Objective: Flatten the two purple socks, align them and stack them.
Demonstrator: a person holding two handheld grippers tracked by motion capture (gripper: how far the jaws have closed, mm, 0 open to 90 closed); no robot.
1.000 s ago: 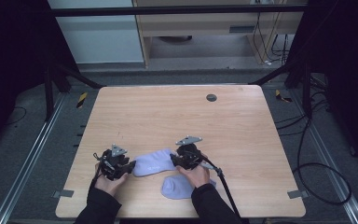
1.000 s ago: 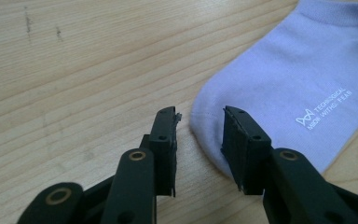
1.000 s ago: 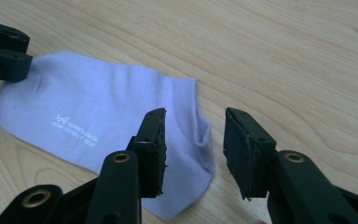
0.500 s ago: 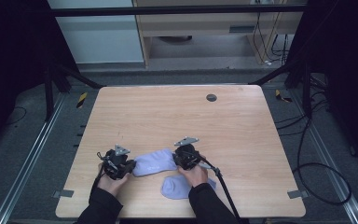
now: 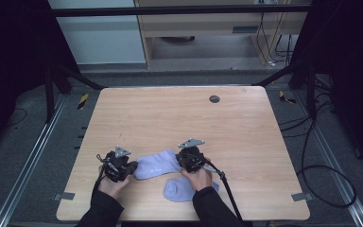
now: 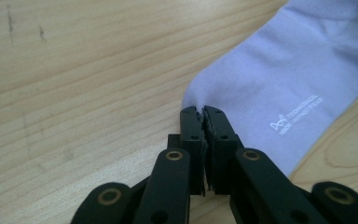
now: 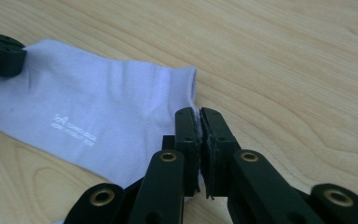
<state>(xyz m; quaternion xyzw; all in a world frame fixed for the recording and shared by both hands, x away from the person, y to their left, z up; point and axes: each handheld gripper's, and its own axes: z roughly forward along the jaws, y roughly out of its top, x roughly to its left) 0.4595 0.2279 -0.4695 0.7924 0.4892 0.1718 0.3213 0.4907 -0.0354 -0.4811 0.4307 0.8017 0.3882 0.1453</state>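
On the near edge of the table (image 5: 179, 113), seen from the high view, a pale sock (image 5: 157, 164) lies flat between the two hands, with the left gripper (image 5: 131, 168) at its one end and the right gripper (image 5: 183, 161) at the other; a second sock (image 5: 182, 188) lies just below, partly under the right forearm, so the pair seems laid out to be worked one at a time. Both sets of jaws have just been closing. Through the left gripper view, the jaws stand pressed together on a pinch of the sock (image 6: 279, 84) at its rounded end, the cloth puckering at the tips. Through the right gripper view, the jaws are likewise clamped on the sock (image 7: 98, 112) near its open cuff, though how much cloth sits between the pads is hard to tell. Holding opposite ends this way probably serves to lift or stretch it evenly.
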